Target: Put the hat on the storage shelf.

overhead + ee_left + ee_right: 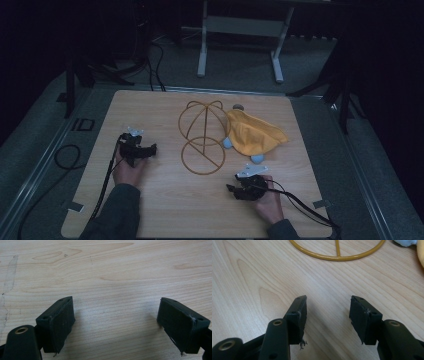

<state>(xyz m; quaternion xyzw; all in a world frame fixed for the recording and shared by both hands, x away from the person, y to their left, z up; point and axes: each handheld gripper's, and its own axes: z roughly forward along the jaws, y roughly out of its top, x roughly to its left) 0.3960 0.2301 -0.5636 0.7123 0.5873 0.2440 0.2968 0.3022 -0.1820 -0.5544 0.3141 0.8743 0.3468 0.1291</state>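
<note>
A yellow wire stand (202, 135) lies on the wooden table (150, 210), made of a round base ring (337, 257) and a domed frame. Right of it rests a yellow cloth (252, 132) draped over a light blue soft toy (257, 159). My left gripper (150, 149) sits at the table's left, held by a hand, open over bare wood (116, 312). My right gripper (231, 189) rests near the front right, open, just short of the ring (328, 307). Nothing lies between either pair of jaws.
Black cables (65, 155) trail off the table's left side and from the right gripper (300, 202). A white table frame (240, 30) stands on the floor beyond the far edge. Dark surroundings border the table.
</note>
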